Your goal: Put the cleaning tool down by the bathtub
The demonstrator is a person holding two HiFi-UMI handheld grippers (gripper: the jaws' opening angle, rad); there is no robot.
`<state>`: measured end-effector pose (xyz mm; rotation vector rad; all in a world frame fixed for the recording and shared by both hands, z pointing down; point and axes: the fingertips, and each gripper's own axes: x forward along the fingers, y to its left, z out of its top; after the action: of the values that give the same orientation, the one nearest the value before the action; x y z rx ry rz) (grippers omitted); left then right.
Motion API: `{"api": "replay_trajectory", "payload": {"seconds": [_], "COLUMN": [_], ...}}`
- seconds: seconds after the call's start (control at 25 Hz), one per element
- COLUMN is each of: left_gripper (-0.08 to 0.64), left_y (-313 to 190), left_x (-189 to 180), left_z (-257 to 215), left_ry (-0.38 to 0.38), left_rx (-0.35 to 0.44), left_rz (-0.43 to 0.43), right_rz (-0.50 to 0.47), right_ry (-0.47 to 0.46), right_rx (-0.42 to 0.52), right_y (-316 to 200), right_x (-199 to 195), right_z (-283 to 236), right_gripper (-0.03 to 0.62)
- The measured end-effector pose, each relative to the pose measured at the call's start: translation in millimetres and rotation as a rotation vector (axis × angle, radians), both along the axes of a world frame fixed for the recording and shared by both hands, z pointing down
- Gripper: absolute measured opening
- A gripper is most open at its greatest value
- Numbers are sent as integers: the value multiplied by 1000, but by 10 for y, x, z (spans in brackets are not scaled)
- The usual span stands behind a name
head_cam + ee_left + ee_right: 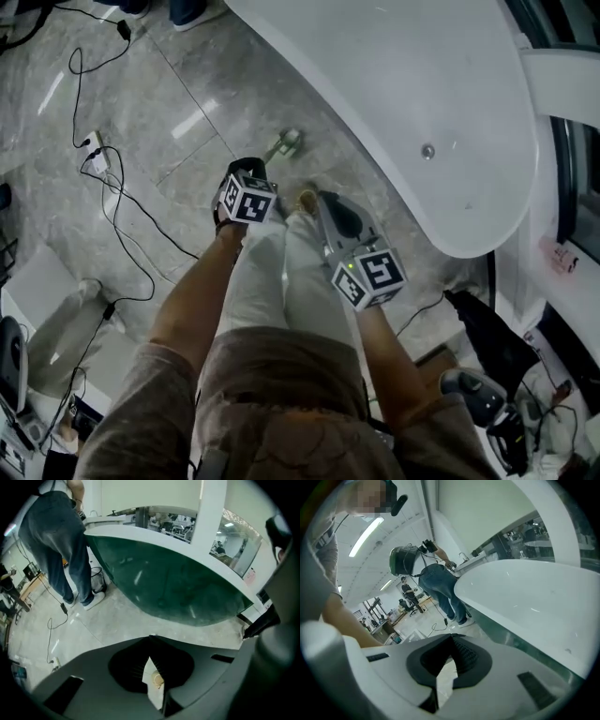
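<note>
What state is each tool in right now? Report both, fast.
Left tool: closed, tips together, nothing held.
Right tool: closed, tips together, nothing held.

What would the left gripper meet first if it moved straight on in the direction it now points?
Probably the bare floor just in front of the bathtub. The left gripper, fingers shut and empty, aims at that strip. The tub's dark side lies just beyond, and depth is hard to judge.

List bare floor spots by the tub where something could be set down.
Bare: the marble floor between the cables and the bathtub wall, up to the cleaning tool lying there. Crowded: the left edge, with power strip and cords, and the lower right beside the tub, with dark gear and wires.
</note>
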<state>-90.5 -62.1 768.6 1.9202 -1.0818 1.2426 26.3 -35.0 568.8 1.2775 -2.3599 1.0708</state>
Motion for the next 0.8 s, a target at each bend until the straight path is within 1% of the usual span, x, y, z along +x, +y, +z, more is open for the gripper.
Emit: {"api": "replay_trajectory", "payload": {"seconds": [0.16, 0.32, 0.6, 0.8], "left_gripper": [5, 5, 5, 5], "left_y": [19, 16, 62, 65], "left_x": [52, 140, 289, 397], "left_z": [-498, -1102, -2130, -2846], "left_ry": [51, 87, 155, 197], "left_rx": [-38, -33, 6, 68], "left_rz": [-86, -120, -119, -75], "right_rz": [-9, -7, -28, -57], "right_ry": [-10, -24, -70, -91], "right_rx": [-6, -5, 15, 25], "right_y": [-28, -25, -13, -8], "right_x": [-22, 2, 66, 61], "right_z": [-302, -645, -1227, -1579], "right_gripper": [2, 2, 2, 2]}}
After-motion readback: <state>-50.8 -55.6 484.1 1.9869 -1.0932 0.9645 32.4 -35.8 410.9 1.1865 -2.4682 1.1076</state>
